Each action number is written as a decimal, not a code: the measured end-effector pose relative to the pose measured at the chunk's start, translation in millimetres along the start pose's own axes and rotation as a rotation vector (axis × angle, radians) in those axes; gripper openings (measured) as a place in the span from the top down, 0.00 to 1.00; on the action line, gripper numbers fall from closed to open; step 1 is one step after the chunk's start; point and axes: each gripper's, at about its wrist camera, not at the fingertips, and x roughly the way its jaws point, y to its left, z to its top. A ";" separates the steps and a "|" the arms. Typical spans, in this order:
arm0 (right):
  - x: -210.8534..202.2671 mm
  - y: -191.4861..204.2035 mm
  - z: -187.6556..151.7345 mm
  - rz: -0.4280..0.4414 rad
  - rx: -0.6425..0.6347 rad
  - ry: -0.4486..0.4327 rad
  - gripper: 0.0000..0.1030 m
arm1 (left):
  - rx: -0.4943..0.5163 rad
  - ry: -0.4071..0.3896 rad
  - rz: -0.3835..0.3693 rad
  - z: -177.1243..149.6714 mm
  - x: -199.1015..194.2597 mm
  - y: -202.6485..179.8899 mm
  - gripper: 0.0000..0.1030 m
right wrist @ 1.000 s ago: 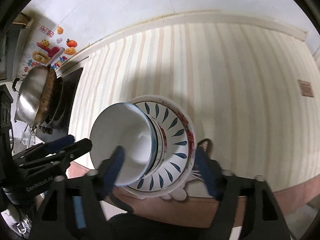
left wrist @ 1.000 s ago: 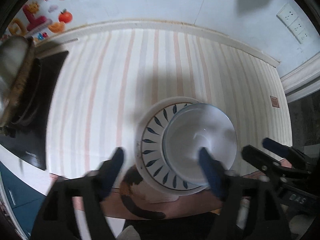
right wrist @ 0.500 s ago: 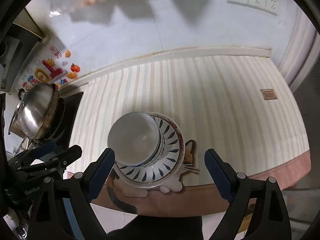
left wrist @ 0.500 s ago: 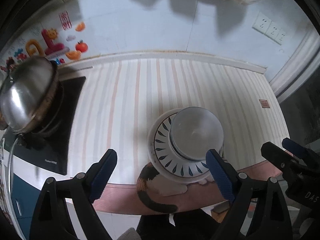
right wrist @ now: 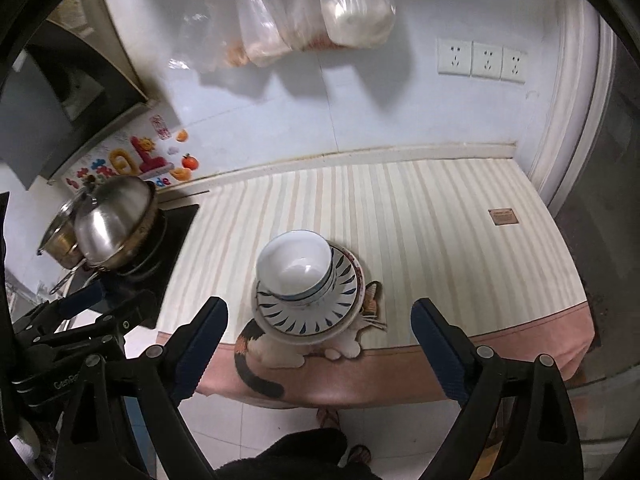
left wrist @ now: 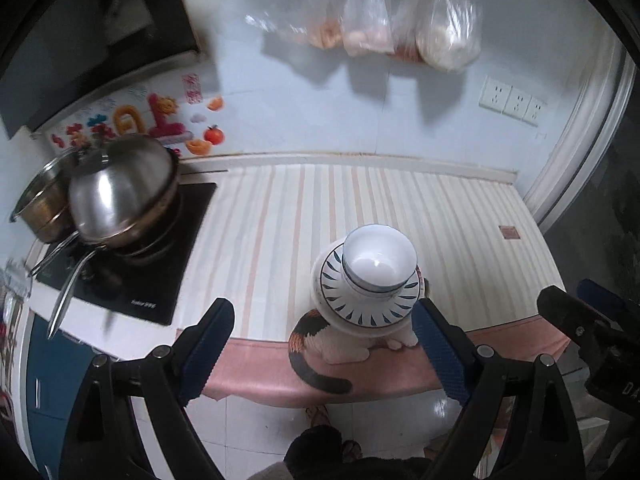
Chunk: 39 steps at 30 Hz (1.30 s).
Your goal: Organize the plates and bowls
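Note:
A white bowl [left wrist: 378, 260] [right wrist: 294, 262] sits stacked with other bowls on a plate with blue leaf marks [left wrist: 362, 306] [right wrist: 308, 312]. The stack stands near the front edge of the striped counter cloth [left wrist: 280, 232] [right wrist: 420, 232], over a cat picture. My left gripper [left wrist: 324, 344] is open and empty, held high above and in front of the counter. My right gripper [right wrist: 318, 344] is open and empty too, at the same height. Each gripper shows at the edge of the other's view.
A steel pot with a domed lid [left wrist: 120, 192] [right wrist: 112, 220] stands on a black cooktop [left wrist: 160, 264] at the left. Plastic bags [left wrist: 400, 20] [right wrist: 320, 12] hang on the wall above. Wall sockets [right wrist: 480, 60] are at the right.
Both grippers have pulled up and back from the stack, which now looks much smaller. The bowl stays on the plates. Both grippers stay open.

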 end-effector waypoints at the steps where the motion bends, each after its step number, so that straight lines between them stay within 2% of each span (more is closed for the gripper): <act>1: -13.0 1.5 -5.2 0.009 -0.009 -0.009 0.07 | -0.006 -0.010 0.004 -5.7 -10.2 -0.1 0.12; 7: -78.3 10.3 -34.8 0.013 -0.059 -0.080 0.07 | -0.027 -0.068 0.037 -38.8 -69.2 -2.8 0.12; 15: -142.7 22.5 -74.5 -0.014 -0.103 -0.137 0.06 | -0.044 -0.097 0.060 -72.0 -117.1 1.5 0.12; 25: -176.7 46.1 -110.1 -0.033 -0.097 -0.175 0.06 | -0.028 -0.125 0.055 -93.6 -146.1 16.8 0.12; 39: -200.6 69.6 -126.8 -0.055 -0.100 -0.209 0.05 | -0.011 -0.157 0.038 -109.6 -169.5 27.2 0.12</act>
